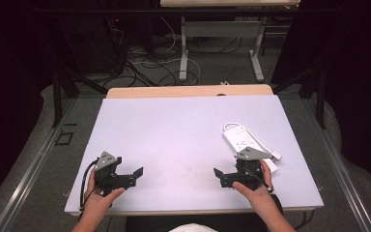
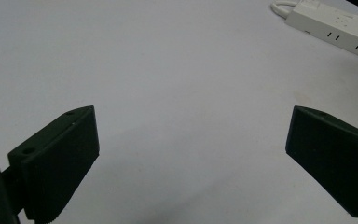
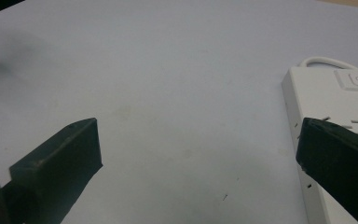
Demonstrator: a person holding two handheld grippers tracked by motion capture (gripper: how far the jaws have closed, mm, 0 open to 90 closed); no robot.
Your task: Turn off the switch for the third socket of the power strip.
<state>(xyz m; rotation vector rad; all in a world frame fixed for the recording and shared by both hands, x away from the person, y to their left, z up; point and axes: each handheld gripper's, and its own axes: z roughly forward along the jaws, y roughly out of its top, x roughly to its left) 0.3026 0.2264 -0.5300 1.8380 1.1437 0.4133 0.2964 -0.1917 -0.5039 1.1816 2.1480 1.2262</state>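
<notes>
Right gripper view: power strip (image 3: 340,121) beside right gripper (image 3: 196,149).

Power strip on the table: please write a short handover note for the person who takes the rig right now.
Left hand-held gripper: open, holds nothing, low over the near left of the table.
Right hand-held gripper: open, holds nothing, just beside the power strip.
The white power strip lies flat at the right, its cable looped at the far end.
Done: nothing gripped so far.
Left: probably close the right gripper on the strip.

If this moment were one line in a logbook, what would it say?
left gripper: open, holding nothing | right gripper: open, beside white plastic power strip | strip: flat on pale table
</notes>
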